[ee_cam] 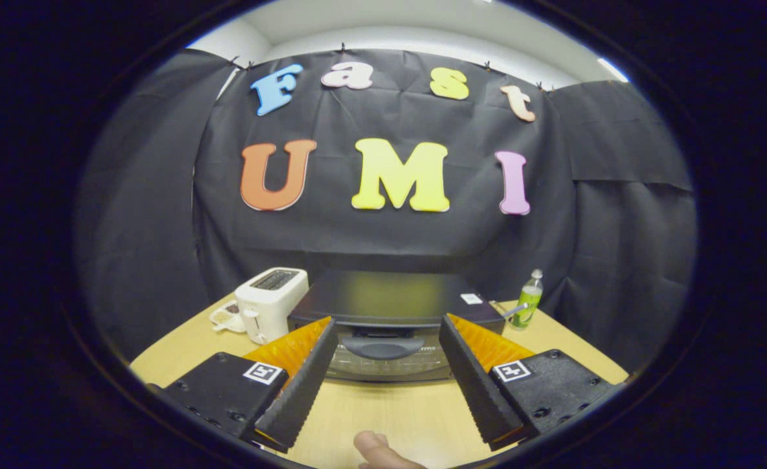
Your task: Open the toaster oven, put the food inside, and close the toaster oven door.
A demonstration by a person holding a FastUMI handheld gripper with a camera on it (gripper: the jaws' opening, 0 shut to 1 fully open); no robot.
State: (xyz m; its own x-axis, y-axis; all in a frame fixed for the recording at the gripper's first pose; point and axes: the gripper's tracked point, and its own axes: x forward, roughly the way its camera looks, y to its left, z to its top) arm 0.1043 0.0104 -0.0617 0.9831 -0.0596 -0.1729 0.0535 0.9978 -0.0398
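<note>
One toaster oven, one white toaster, one green bottle, one small dish

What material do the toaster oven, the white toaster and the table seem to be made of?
Toaster oven: probably dark painted metal, its flat top softly reflecting. White toaster: likely glossy plastic, rounded shiny corners. Table: light wood or laminate, faint grain, matte. The open gripper frames the oven's handle.

Glossy black oven, door shut; smooth white plastic toaster left; clear plastic bottle right; matt pale wood table. Gripper fingers, spread wide, carry ribbed black matt pads.
</note>
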